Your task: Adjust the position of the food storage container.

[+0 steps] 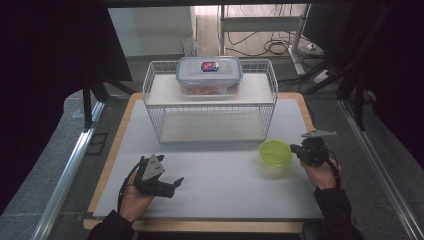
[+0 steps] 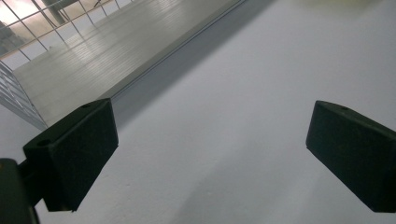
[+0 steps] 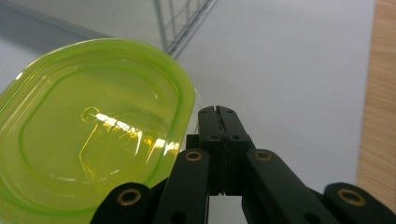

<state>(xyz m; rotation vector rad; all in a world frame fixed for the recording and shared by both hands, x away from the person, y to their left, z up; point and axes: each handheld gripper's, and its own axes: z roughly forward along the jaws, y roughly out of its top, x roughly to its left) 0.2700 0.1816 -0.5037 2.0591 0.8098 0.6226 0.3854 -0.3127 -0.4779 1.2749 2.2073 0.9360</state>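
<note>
A translucent yellow-green plastic bowl [image 1: 275,152] sits on the white mat, right of the middle. In the right gripper view the bowl [image 3: 88,135] lies just left of my right gripper [image 3: 217,112], whose jaws are pressed together with nothing between them, close beside the rim. In the high view the right gripper [image 1: 299,150] rests at the bowl's right side. My left gripper [image 1: 172,184] lies low over the mat at the front left, held in a hand. Its jaws [image 2: 210,144] stand wide apart over bare mat.
A white wire rack [image 1: 210,107] with two shelves stands at the back of the mat. A clear lidded food container [image 1: 209,75] with red contents sits on its top shelf. The wooden table edge [image 1: 307,112] frames the mat. The rack's lower shelf [image 2: 107,51] shows ahead of the left gripper.
</note>
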